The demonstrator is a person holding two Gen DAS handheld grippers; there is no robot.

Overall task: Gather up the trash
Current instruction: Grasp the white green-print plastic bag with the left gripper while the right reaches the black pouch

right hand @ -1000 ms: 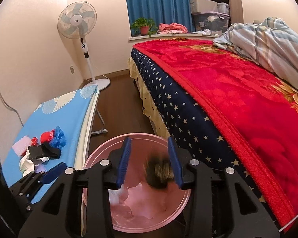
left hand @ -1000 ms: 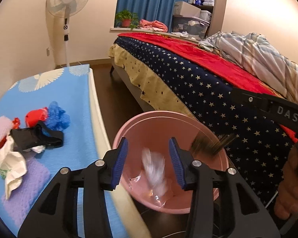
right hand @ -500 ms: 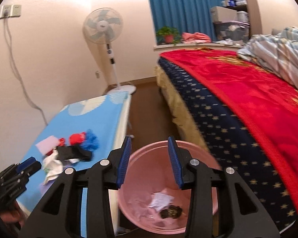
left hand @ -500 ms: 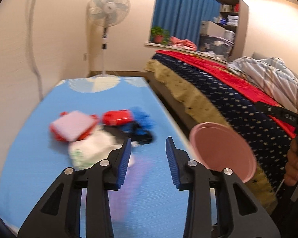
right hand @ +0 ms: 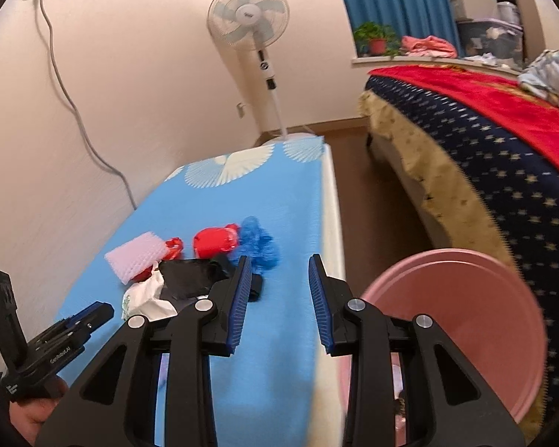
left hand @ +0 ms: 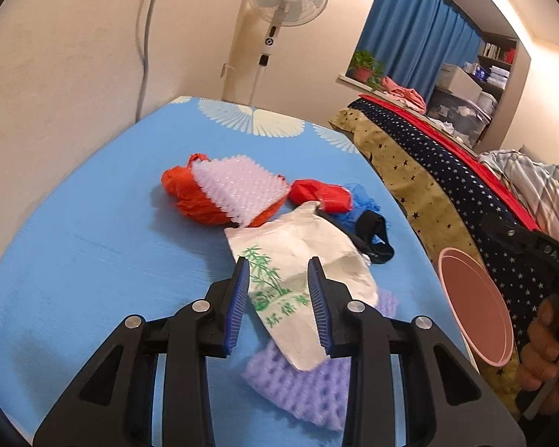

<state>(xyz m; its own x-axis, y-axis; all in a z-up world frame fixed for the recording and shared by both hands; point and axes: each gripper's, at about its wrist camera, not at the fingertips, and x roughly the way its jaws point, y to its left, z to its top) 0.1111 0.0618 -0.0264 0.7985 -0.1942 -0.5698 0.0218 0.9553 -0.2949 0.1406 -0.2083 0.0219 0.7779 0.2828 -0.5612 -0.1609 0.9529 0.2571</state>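
Observation:
My left gripper (left hand: 279,298) hovers just above a white bag printed with green bamboo (left hand: 302,260) on the blue table (left hand: 93,260). Its jaws are closing and the pads press on nothing. Purple foam (left hand: 302,383) lies under the bag. Behind are a pale pink foam piece (left hand: 238,186), an orange-red bag (left hand: 190,201), a red wrapper (left hand: 320,193), a blue bundle (left hand: 361,201) and a black scrap (left hand: 374,236). My right gripper (right hand: 279,298) hangs over the table's right edge near the black scrap (right hand: 190,279), with its jaws closing and empty. The pink bin (right hand: 458,320) stands to its right.
A bed with a star-patterned cover (right hand: 484,186) runs along the right, leaving a strip of wooden floor (right hand: 372,193). A standing fan (right hand: 249,29) is beyond the table's far end, and a cable (right hand: 74,111) hangs down the wall. A hand (left hand: 544,339) grips a black handle beside the bin (left hand: 473,305).
Both grippers swung left from over the pink bin to the blue table. The pieces between their jaws a second ago dropped into the bin. Both pairs of jaws have narrowed slightly.

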